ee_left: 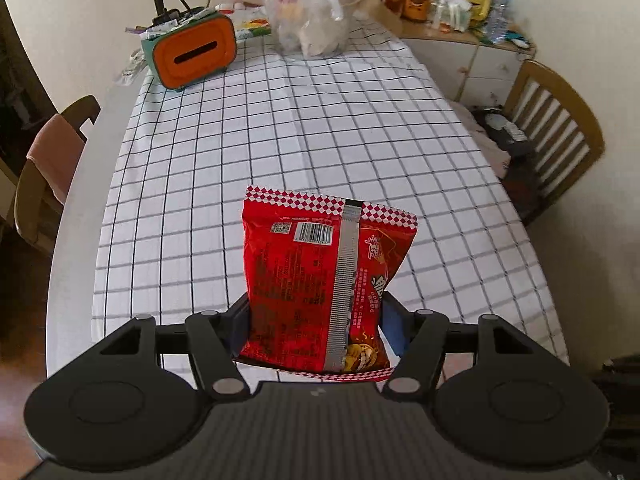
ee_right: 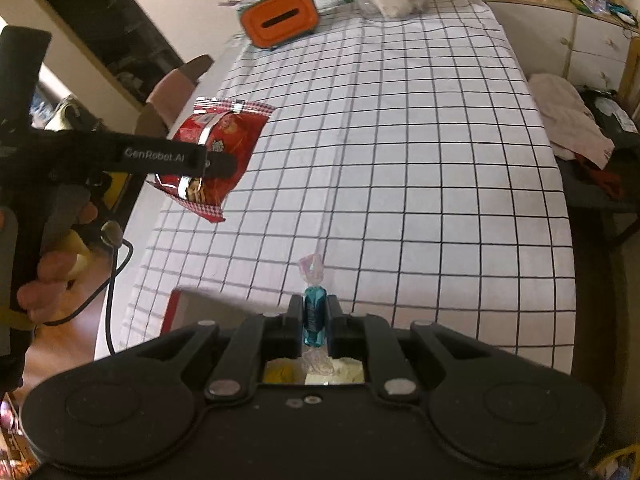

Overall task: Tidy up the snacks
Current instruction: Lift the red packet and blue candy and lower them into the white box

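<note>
Gripping red snack packet [ee_left: 316, 280], left gripper [ee_left: 314, 320] clamping its lower half, lifting it above checked tablecloth [ee_left: 280, 128]; barcode side facing camera. Pinching blue wrapped candy [ee_right: 313, 316] upright, right gripper [ee_right: 313, 320] squeezing fingers [ee_right: 295, 320] against its body, twisted wrapper end sticking up at 12 o'clock. Sitting far off at 11 o'clock: orange tissue box [ee_left: 195, 53]; clear plastic bag [ee_left: 308, 16] beside it.

Left wrist: we look down the table [ee_left: 280, 128] from just above its near end.
Right wrist: we sit further right, angled left.
Shared: we see the table [ee_right: 400, 140] and orange box [ee_left: 194, 54] [ee_right: 282, 20] in both.
</note>
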Demonstrator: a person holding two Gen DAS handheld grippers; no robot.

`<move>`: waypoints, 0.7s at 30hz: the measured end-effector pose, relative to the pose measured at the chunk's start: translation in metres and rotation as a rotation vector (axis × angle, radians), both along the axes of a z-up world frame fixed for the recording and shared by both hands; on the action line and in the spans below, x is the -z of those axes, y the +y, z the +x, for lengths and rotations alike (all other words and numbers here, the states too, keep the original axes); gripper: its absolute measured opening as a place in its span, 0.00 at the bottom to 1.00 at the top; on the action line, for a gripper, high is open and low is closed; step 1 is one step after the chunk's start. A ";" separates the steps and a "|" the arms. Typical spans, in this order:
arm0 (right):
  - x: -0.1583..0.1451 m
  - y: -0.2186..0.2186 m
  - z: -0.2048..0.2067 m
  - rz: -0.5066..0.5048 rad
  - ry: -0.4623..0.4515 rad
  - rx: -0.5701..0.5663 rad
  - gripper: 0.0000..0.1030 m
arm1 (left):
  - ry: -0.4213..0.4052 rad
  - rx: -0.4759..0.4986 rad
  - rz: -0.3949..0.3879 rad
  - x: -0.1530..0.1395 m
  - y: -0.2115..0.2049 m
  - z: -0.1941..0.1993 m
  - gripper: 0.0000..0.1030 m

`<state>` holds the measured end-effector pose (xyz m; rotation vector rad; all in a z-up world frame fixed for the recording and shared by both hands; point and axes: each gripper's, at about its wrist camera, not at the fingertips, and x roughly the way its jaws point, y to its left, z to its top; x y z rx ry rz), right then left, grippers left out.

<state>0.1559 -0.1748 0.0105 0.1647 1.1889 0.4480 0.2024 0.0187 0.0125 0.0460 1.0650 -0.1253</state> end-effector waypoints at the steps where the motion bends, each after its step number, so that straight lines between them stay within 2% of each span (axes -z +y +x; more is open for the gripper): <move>1: -0.001 -0.001 -0.004 0.005 0.000 -0.005 0.09 | 0.001 0.000 -0.005 -0.002 -0.001 -0.010 0.63; 12: 0.015 -0.009 -0.037 0.024 0.034 -0.046 0.09 | 0.030 0.014 -0.011 0.005 -0.007 -0.087 0.63; 21: 0.049 -0.007 -0.063 -0.021 0.090 -0.073 0.09 | 0.084 0.040 0.017 0.044 -0.015 -0.130 0.63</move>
